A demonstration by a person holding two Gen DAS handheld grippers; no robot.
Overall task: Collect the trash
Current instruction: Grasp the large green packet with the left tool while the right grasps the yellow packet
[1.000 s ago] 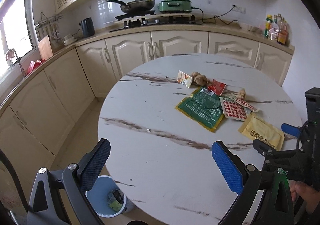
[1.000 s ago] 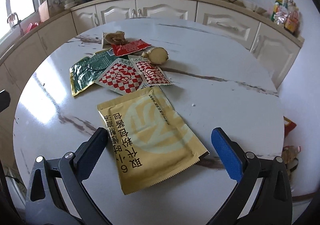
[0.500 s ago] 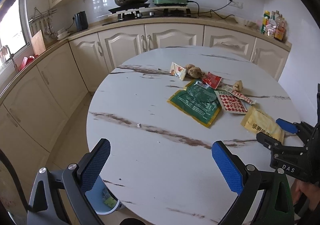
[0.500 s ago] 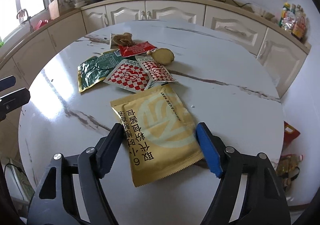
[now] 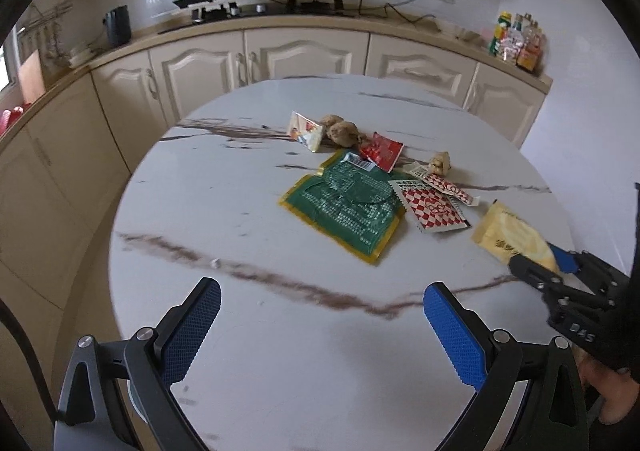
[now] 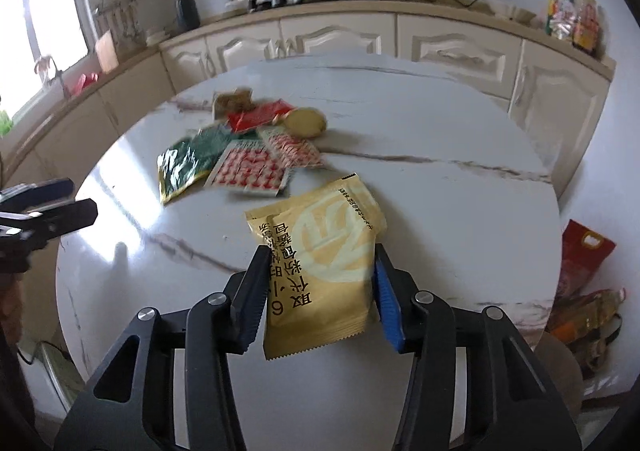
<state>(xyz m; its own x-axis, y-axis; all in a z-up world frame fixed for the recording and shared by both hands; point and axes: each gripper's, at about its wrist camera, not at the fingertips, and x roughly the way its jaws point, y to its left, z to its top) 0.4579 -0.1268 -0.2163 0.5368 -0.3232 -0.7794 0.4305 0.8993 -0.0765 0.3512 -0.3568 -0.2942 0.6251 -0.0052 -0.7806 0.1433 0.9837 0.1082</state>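
Note:
My right gripper (image 6: 320, 291) is shut on a yellow packet (image 6: 320, 251), its near end pinched between the two pads and bowed. The same packet (image 5: 508, 235) and right gripper (image 5: 560, 271) show at the right of the left wrist view. My left gripper (image 5: 320, 327) is open and empty above the near part of the round marble table (image 5: 240, 331). Further trash lies mid-table: a green packet (image 5: 348, 207), red-checked sachets (image 5: 432, 209), a red sachet (image 5: 380, 151), a small white wrapper (image 5: 306, 129) and ginger pieces (image 5: 342, 131).
Cream kitchen cabinets (image 5: 280, 55) curve behind the table, with a stove, pan and green cooker on the counter. Bags (image 6: 580, 283) lie on the floor right of the table. The left gripper (image 6: 36, 219) shows at the left edge of the right wrist view.
My right gripper has closed from wide open onto the yellow packet and raised its near end. My left gripper has drifted right over the table, staying open.

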